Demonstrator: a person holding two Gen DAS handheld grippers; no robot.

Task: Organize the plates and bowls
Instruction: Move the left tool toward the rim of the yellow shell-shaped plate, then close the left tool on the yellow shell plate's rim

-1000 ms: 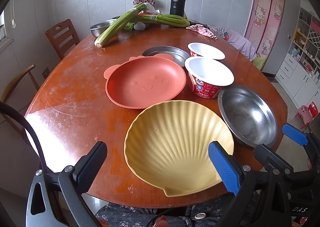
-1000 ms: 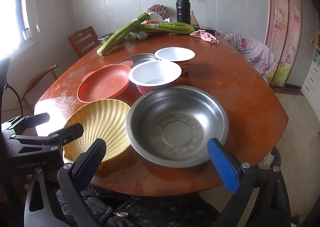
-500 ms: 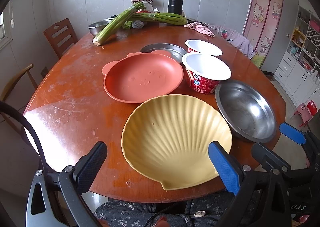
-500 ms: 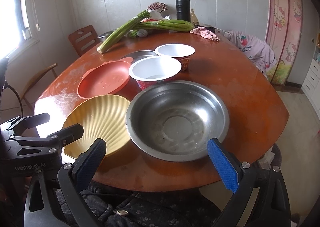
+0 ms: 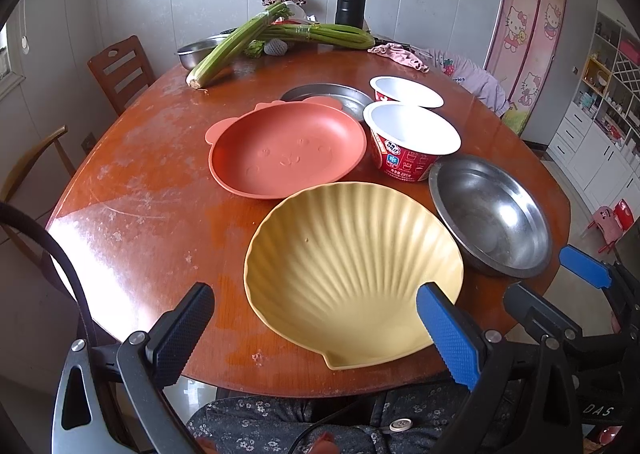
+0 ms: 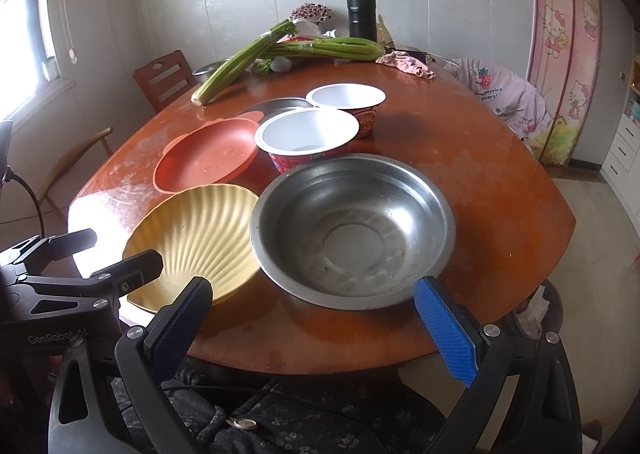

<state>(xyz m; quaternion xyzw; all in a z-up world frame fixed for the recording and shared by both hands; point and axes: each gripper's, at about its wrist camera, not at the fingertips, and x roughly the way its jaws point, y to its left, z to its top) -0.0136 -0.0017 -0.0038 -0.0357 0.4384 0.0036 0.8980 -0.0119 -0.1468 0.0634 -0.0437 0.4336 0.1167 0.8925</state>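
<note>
- Left tool (image 5: 312, 318): jaws spread wide, holding nothing. It hovers at the near edge of the surface (image 5: 140, 190), lined up with the yellow shell plate (image 5: 352, 270); its blue finger overlaps the plate's near rim in view, but contact cannot be confirmed.
- Coral bear plate (image 5: 286, 150): flat on the surface behind the yellow shell plate, rims close together. A steel plate (image 5: 332, 94) lies partly hidden behind it.
- Yellow shell plate: flat at the near edge, its right rim just beside the steel bowl (image 6: 352, 230).
- Two paper bowls: the near paper bowl (image 6: 306, 136) stands upright and empty, just behind the steel bowl; the far paper bowl (image 6: 346, 100) stands just behind that one.
- Steel bowl: upright, empty, near the front edge, directly ahead of the right tool.
- Right tool (image 6: 312, 318): jaws spread wide, nothing gripped, short of the steel bowl's near rim.
- Far end of surface: celery (image 5: 240, 46), a black flask (image 5: 350, 4) and a pink cloth (image 5: 396, 54), well apart from the dishes.
- Assessment: no dish is stacked yet; the step in hand appears to be the approach for a first pickup.
- Next move, as judged: each tool must advance until one finger passes under a rim and one over it, then close. Thin, low rims risk sliding away on the polished surface.
</note>
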